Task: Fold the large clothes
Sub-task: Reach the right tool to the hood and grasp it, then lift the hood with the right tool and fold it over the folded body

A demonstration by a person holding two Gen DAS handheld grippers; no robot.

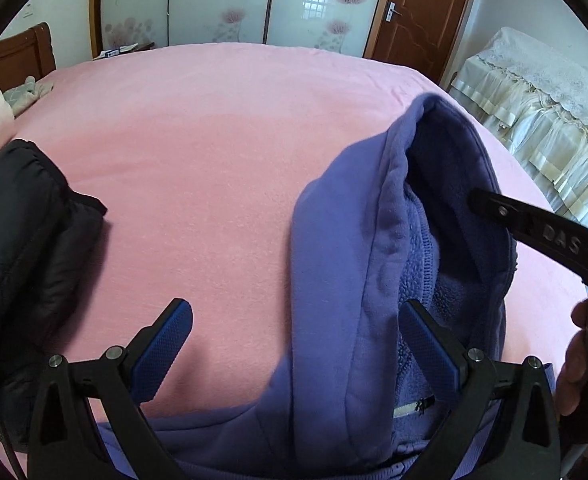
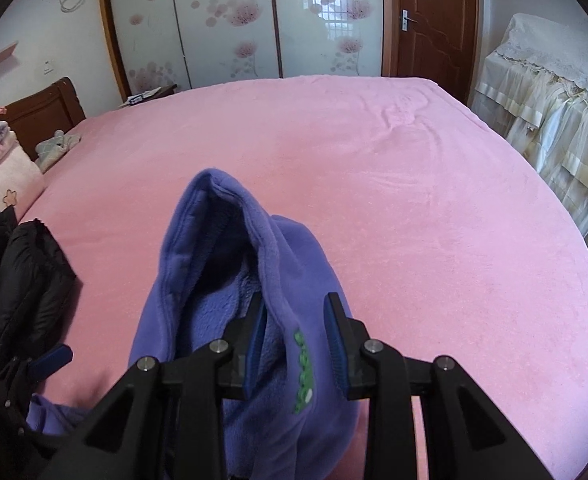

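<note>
From the left wrist view, the purple fleece hoodie [image 1: 334,264] lies on the pink bed [image 1: 198,152], its hood propped up and hollow towards the far side. The left gripper [image 1: 298,344] has its fingers spread wide and released; one pad hangs over bare blanket, the other over the zip and fleece lining, neither pressing. A black puffer jacket [image 1: 26,240] sits apart at the left.

From the right wrist view, the right gripper [image 2: 300,344] stands half open with a fold of the hoodie's front between its fingers, which do not look clamped. The cloth looks soft, thick, limp and light, so it will likely sag; a hem or shoulder seam would give the firmest hold.
</note>
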